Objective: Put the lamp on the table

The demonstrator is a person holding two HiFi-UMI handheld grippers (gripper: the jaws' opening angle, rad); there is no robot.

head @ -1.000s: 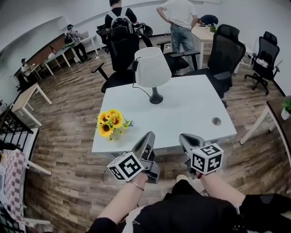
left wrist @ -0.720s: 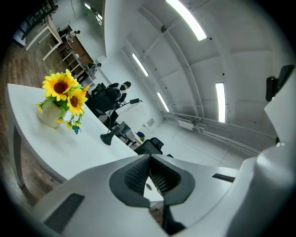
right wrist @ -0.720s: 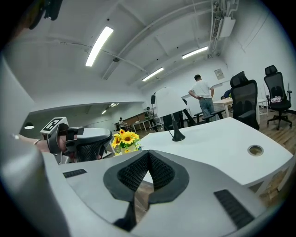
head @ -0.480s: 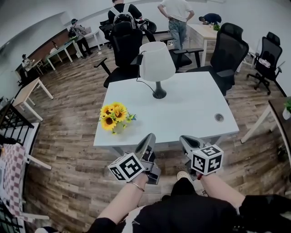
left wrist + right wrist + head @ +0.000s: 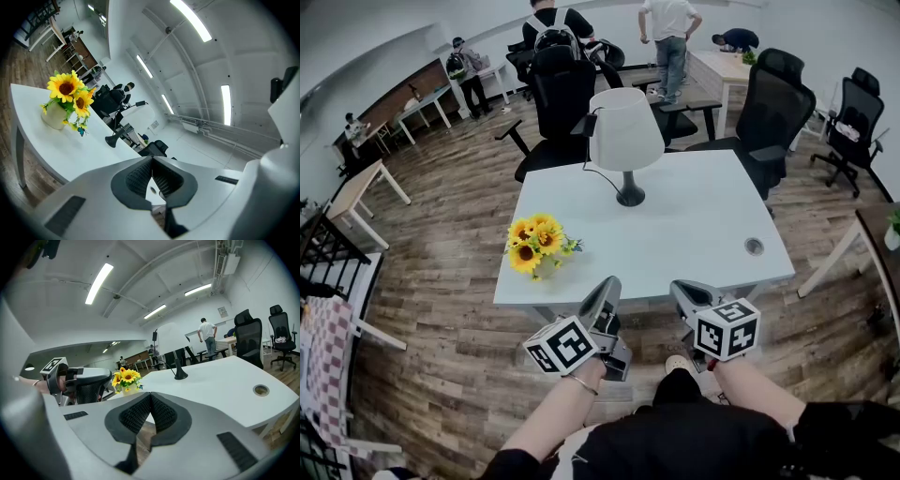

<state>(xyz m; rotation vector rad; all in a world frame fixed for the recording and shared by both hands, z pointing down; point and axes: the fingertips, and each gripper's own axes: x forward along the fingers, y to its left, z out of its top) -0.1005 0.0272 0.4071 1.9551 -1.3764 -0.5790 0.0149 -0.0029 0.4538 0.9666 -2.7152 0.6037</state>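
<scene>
The lamp (image 5: 625, 133), with a white shade, a black base and a black cord, stands upright on the far side of the white table (image 5: 694, 234). It shows in the right gripper view too, as the lamp (image 5: 171, 341), and only its base (image 5: 112, 139) is clear in the left gripper view. A vase of sunflowers (image 5: 535, 247) stands at the table's near left corner. My left gripper (image 5: 610, 283) and right gripper (image 5: 679, 288) hover side by side just before the table's near edge. Both are shut with nothing between the jaws, well short of the lamp.
Black office chairs (image 5: 562, 94) (image 5: 776, 101) stand at the table's far side, another chair (image 5: 851, 112) at the right. People (image 5: 668, 33) stand at the back. A cable hole (image 5: 755, 247) is in the table's right part. Other desks (image 5: 354, 195) line the left.
The head view has shifted slightly, so the table and lamp sit a bit further right. The person in the white shirt has stepped further away. Both grippers stay shut and nearly still.
</scene>
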